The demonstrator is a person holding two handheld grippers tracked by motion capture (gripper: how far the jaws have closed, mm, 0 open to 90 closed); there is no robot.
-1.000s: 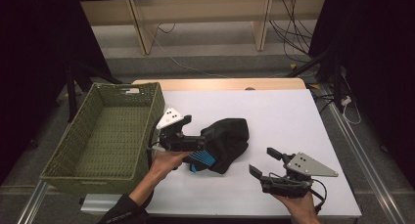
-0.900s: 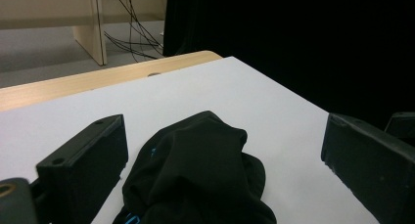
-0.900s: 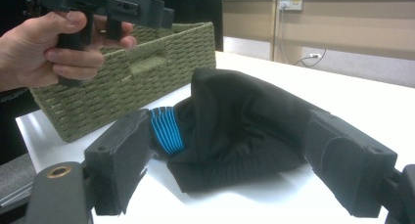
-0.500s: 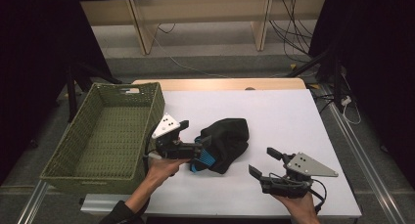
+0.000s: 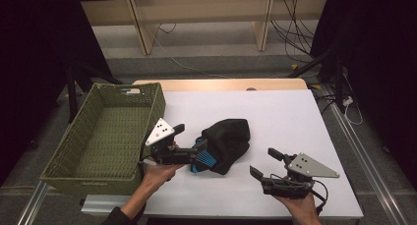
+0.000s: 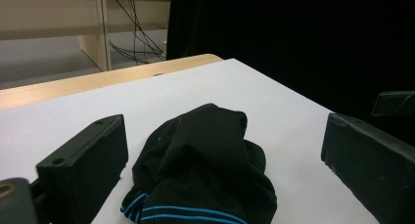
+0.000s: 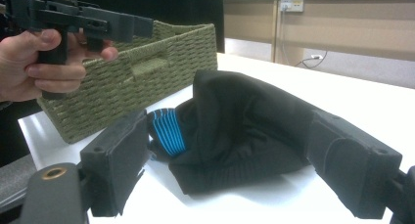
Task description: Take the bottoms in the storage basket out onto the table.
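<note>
A black garment (image 5: 230, 140) with a blue-striped band (image 5: 202, 157) lies crumpled on the white table (image 5: 290, 117). My left gripper (image 5: 188, 145) is at the garment's left end, by the striped band, and is open. In the left gripper view its jaws stand wide apart, with the garment (image 6: 205, 170) lying low between and ahead of them. My right gripper (image 5: 264, 162) is open near the table's front right, a short way from the garment. Its own view faces the garment (image 7: 244, 116) and the striped band (image 7: 167, 131).
A green woven basket (image 5: 158, 103) stands at the table's left edge, beside my left hand (image 5: 156, 174); it also shows as the basket (image 7: 147, 70) behind the left gripper (image 7: 98, 21). Wooden shelving and cables lie beyond the far edge. Bare table surrounds the garment on the right.
My left gripper has drifted a little toward the near edge and to the left, staying open at the garment's striped end. The garment and the right gripper have not moved.
</note>
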